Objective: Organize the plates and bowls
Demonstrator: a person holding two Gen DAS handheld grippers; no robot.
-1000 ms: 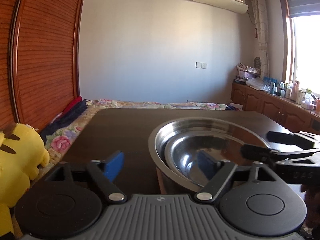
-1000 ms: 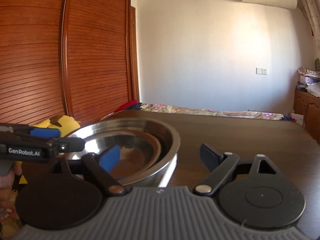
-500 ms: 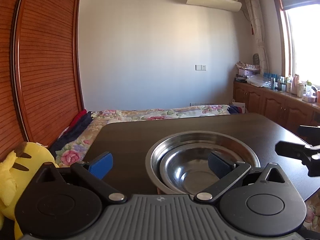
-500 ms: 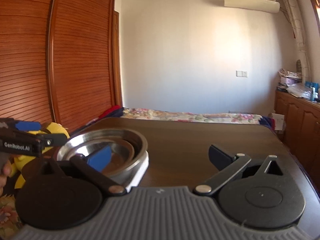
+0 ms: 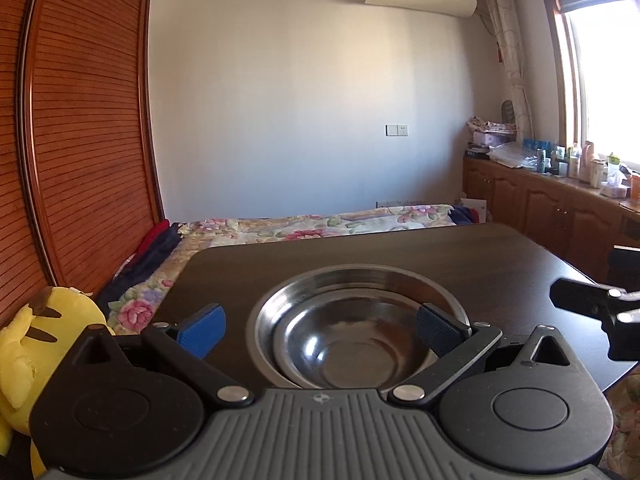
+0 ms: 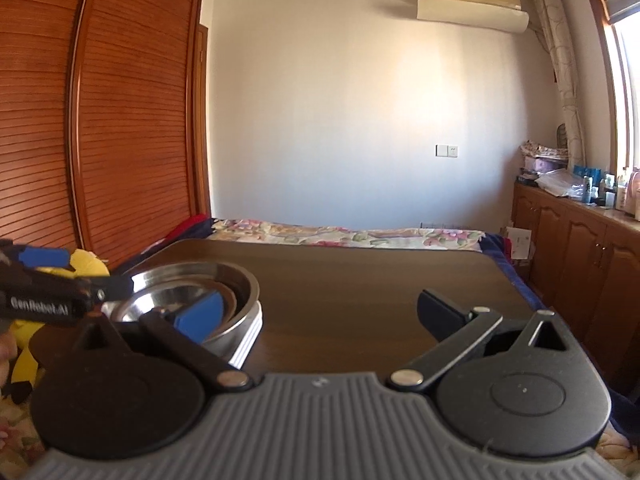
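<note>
Silver bowls (image 5: 356,332), dk brown table (image 5: 400,252), floral bedspread (image 5: 320,226).

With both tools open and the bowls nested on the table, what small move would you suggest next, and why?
Probably ease both tools back and stop. The small bowl already sits inside the large bowl on the table. The left tool and right tool are open and hold nothing, and no other dish shows on the table.
</note>
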